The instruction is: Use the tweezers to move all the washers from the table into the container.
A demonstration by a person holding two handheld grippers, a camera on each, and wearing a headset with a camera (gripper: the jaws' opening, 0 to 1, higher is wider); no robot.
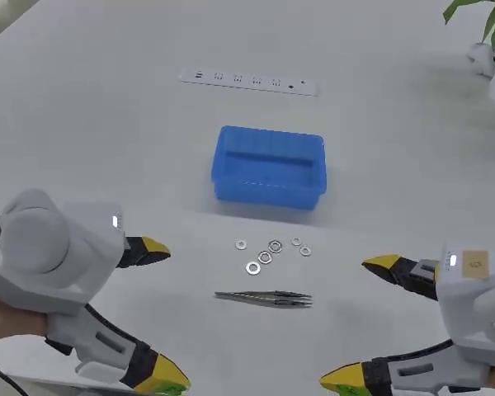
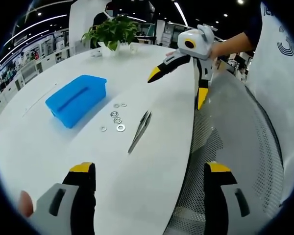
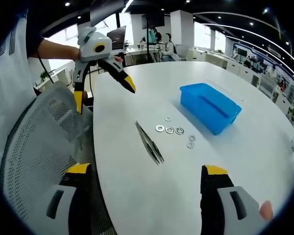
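Note:
Metal tweezers (image 1: 264,298) lie flat on the white table (image 1: 148,140), with several small washers (image 1: 270,252) scattered just beyond them. Farther back stands the blue container (image 1: 270,165). My left gripper (image 1: 163,313) is at the near left, jaws wide apart and empty. My right gripper (image 1: 365,322) is at the near right, also open and empty. In the left gripper view the tweezers (image 2: 140,130), washers (image 2: 116,117) and container (image 2: 77,99) lie ahead of the left gripper (image 2: 149,178). In the right gripper view, tweezers (image 3: 149,142), washers (image 3: 174,130) and container (image 3: 209,106) lie ahead of the right gripper (image 3: 146,178).
A white power strip (image 1: 248,82) lies behind the container. A potted plant (image 1: 487,25) stands at the far right corner. A mesh chair (image 3: 44,147) sits at the table's near edge.

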